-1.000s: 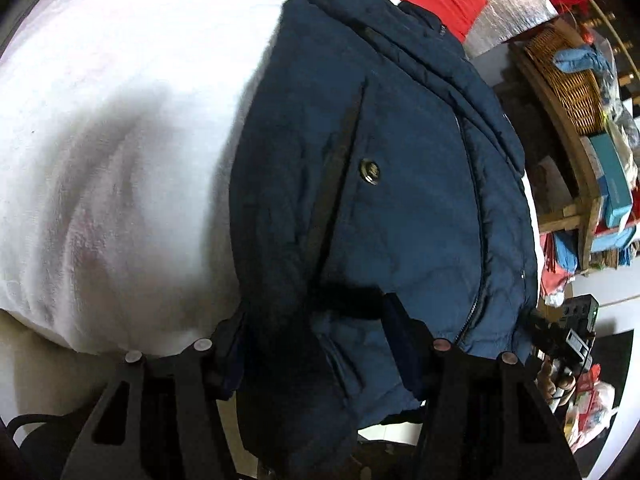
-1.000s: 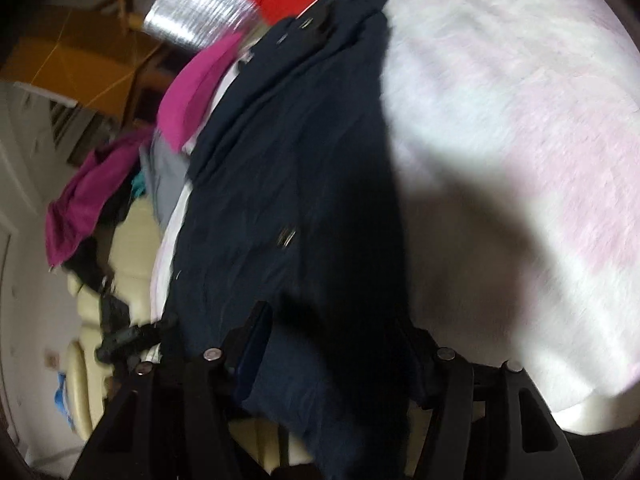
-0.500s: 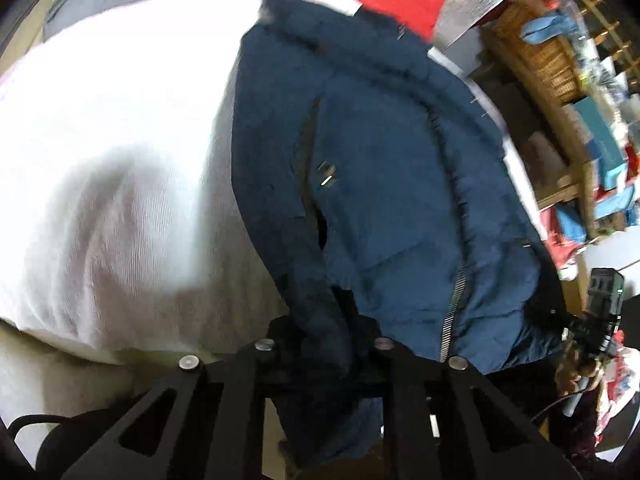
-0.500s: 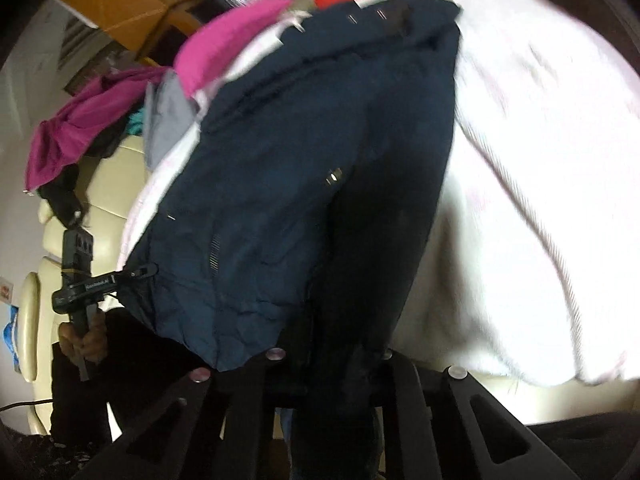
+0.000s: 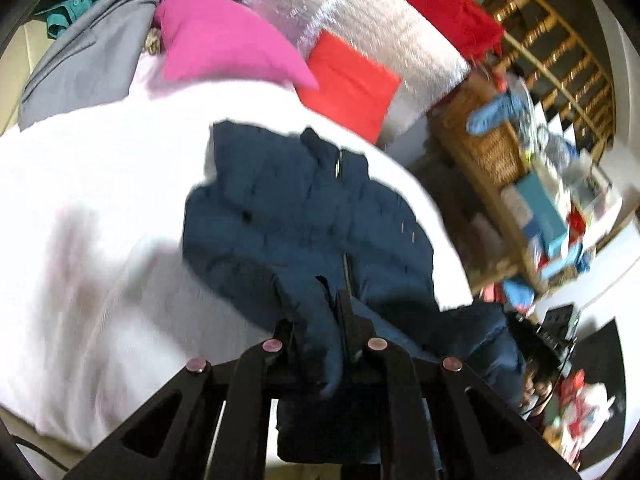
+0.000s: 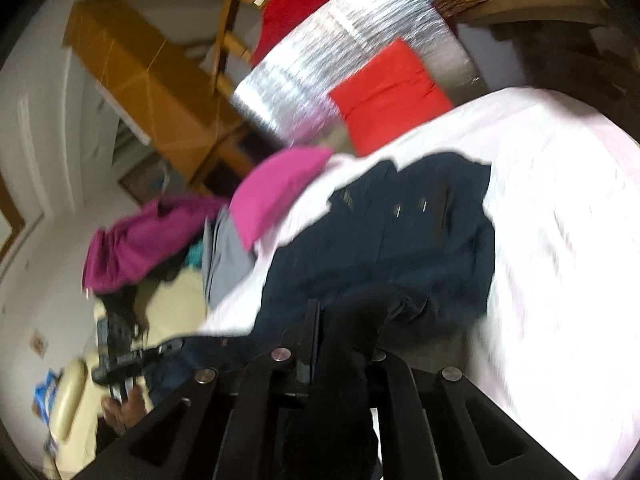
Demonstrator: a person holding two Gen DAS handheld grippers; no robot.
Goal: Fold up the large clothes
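Observation:
A navy quilted jacket (image 5: 304,208) lies on a white blanket (image 5: 100,208) spread over the bed. My left gripper (image 5: 320,324) is shut on a fold of the jacket's near hem and holds it lifted above the blanket. In the right wrist view the same jacket (image 6: 400,248) lies on the blanket (image 6: 560,220), and my right gripper (image 6: 344,340) is shut on the other end of its near hem. The fabric hangs down between both pairs of fingers and hides the pads. Both views are motion-blurred.
A pink garment (image 5: 224,40), a grey one (image 5: 88,52) and a red one (image 5: 352,84) lie at the far edge of the bed by a silver foil panel (image 5: 380,28). A wooden shelf with a wicker basket (image 5: 492,148) stands at right. A purple garment (image 6: 136,248) is piled left.
Both grippers went from open around the jacket's hem to shut on it. Both have since lifted and pulled back, so the jacket's lower part is raised and bunched.

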